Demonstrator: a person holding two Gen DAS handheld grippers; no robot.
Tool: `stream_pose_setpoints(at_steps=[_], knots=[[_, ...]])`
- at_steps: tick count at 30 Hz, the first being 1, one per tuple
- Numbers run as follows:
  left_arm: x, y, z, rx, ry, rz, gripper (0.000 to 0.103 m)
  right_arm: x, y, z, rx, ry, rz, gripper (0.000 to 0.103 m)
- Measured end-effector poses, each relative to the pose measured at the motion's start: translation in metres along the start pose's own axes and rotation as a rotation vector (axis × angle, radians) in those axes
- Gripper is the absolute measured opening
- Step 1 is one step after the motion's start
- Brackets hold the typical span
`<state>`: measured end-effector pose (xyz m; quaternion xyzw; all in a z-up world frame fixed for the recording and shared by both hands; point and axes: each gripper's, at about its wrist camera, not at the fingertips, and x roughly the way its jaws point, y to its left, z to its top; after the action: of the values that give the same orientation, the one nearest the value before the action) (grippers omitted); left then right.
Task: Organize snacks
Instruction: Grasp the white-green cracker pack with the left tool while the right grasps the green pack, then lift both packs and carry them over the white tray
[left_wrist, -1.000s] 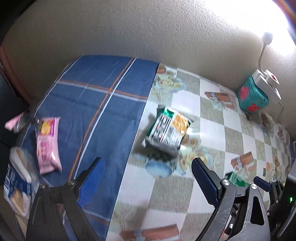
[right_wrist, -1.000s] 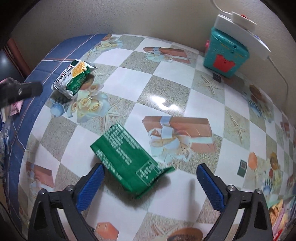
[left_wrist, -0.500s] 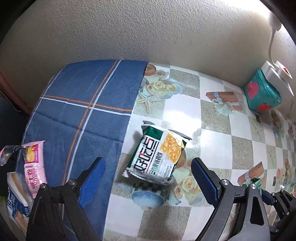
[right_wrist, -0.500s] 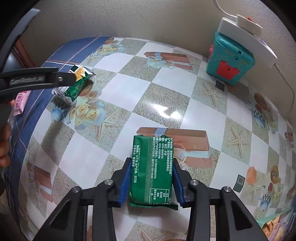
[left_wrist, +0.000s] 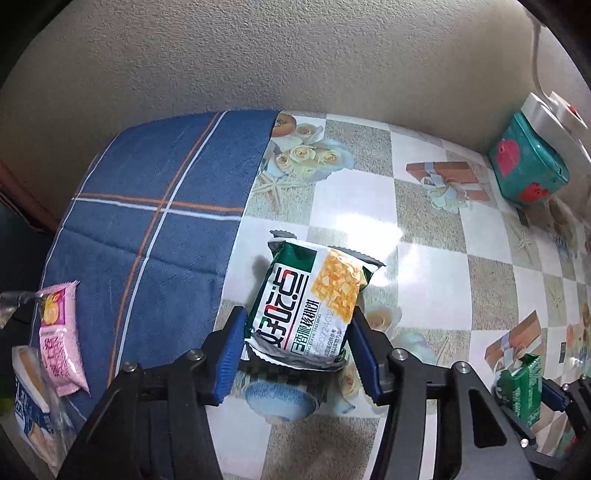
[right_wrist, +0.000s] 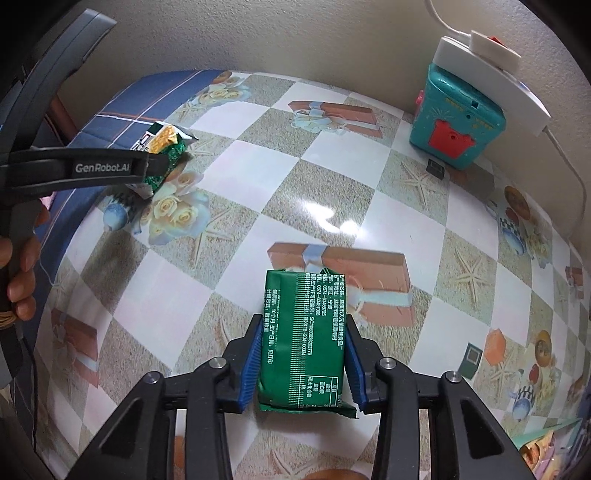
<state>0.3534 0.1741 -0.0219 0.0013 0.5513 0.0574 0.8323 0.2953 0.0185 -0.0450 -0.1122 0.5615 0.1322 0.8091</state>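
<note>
Snacks: white-green pack (left_wrist: 308, 308) near the table's (left_wrist: 436, 266) blue-cloth (left_wrist: 155, 206) end, pinched at its near end by the left gripper (left_wrist: 295, 347), held level. Green pack (right_wrist: 303, 341) near the front edge, clamped by the right gripper (right_wrist: 303, 363), angled downward.

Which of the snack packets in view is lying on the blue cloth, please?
The pink packet, lying on the blue cloth. The white-and-green packet and the plain green packet are each clamped in tongs over the checked table.
</note>
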Motion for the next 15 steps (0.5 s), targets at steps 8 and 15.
stream_pose_setpoints(at_steps=[8, 15], knots=[[-0.017, 0.006, -0.039, -0.051, 0.029, -0.002, 0.056, -0.030, 0.004, -0.033, -0.007, -0.019, 0.005, 0.042], [-0.056, 0.003, -0.087, -0.130, 0.016, -0.060, 0.056, -0.057, 0.007, -0.074, 0.008, -0.022, 0.009, 0.042]])
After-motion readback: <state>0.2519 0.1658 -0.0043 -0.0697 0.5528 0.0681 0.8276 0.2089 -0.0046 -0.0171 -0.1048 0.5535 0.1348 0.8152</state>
